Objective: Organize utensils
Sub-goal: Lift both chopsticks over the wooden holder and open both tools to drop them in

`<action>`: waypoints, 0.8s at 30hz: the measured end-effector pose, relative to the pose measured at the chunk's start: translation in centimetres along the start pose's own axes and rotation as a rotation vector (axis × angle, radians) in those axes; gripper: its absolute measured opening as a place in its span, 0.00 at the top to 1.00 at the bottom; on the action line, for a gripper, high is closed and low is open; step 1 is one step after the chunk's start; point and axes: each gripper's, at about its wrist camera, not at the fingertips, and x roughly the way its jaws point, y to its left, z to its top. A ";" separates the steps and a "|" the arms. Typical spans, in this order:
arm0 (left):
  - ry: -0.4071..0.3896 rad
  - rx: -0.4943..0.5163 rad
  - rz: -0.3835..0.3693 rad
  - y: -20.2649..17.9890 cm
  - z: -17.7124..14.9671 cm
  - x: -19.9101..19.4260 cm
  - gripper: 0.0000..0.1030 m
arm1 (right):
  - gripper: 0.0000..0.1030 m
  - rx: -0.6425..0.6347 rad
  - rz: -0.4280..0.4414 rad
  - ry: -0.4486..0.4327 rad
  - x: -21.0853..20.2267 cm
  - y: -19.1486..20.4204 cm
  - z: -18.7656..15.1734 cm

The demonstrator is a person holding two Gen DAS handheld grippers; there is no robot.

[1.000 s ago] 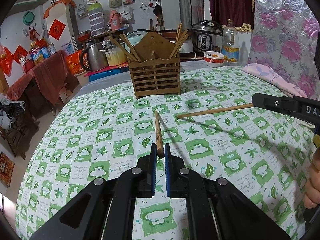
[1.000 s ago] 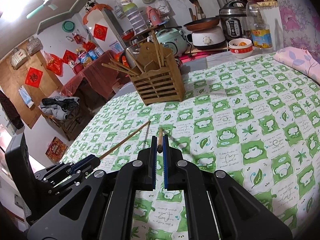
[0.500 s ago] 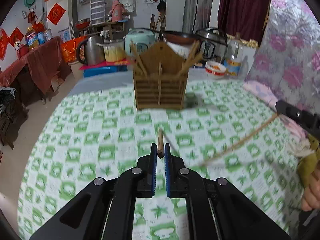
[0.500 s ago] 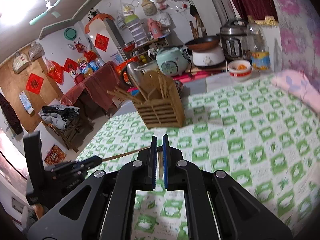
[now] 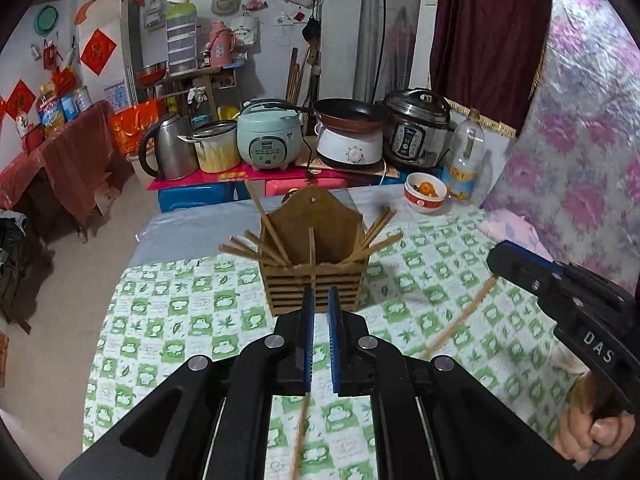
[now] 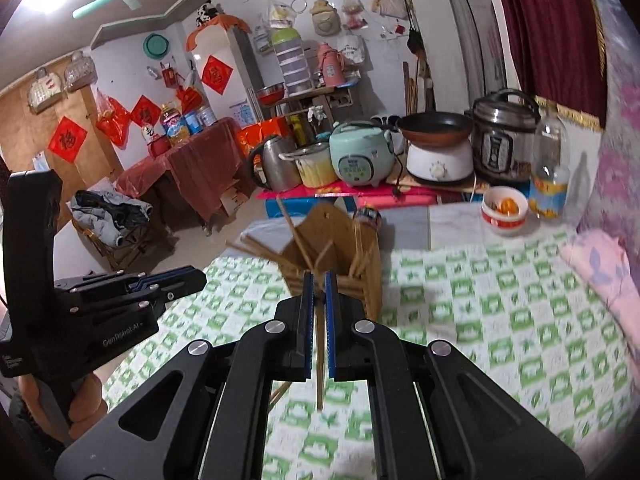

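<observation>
Chopsticks are now airborne in both grippers; a second ago each lay with its far end on the green-and-white tablecloth (image 5: 168, 320), and both have since been lifted clear and carried toward the far side of the table.

Left gripper (image 5: 319, 312): jaws drawn narrow, clamped on one wooden chopstick (image 5: 300, 436). In the left wrist view the stick hangs down beneath the jaws toward the near edge, where earlier it pointed ahead of the fingertips across the cloth.

Right gripper (image 6: 319, 300): jaws likewise narrow, pinching a second chopstick (image 6: 320, 376) that hangs almost straight down below the jaws. From the left wrist view the same stick slants down and to the left from that gripper's tip, blurred by motion.

Wooden chopstick holder (image 5: 316, 264): stands upright at the far side of the table, near the cloth's far edge. It has a tall back panel and a central divider making a left and a right compartment; several chopsticks already lean out of each. It now sits directly ahead of both jaws and fills more of each view than before, with both cameras looking down into its open top.

Assessment: pickup is complete and transport is well advanced. Both sticks hang below their grippers, so each lower tip must be brought over the rim before release. Which compartment each stick is bound for cannot be determined.
</observation>
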 end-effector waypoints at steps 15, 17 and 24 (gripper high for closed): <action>0.279 0.065 0.014 2.6 -22.5 1.9 0.58 | 0.94 0.017 0.047 -0.003 -1.7 -0.2 -1.7; 0.296 0.042 0.023 3.5 -23.6 2.5 0.58 | 0.94 0.008 0.048 -0.011 -2.4 0.0 -1.7; 0.288 0.046 -0.002 4.0 -25.6 4.2 0.70 | 0.94 0.005 0.046 -0.015 -3.8 0.0 -2.1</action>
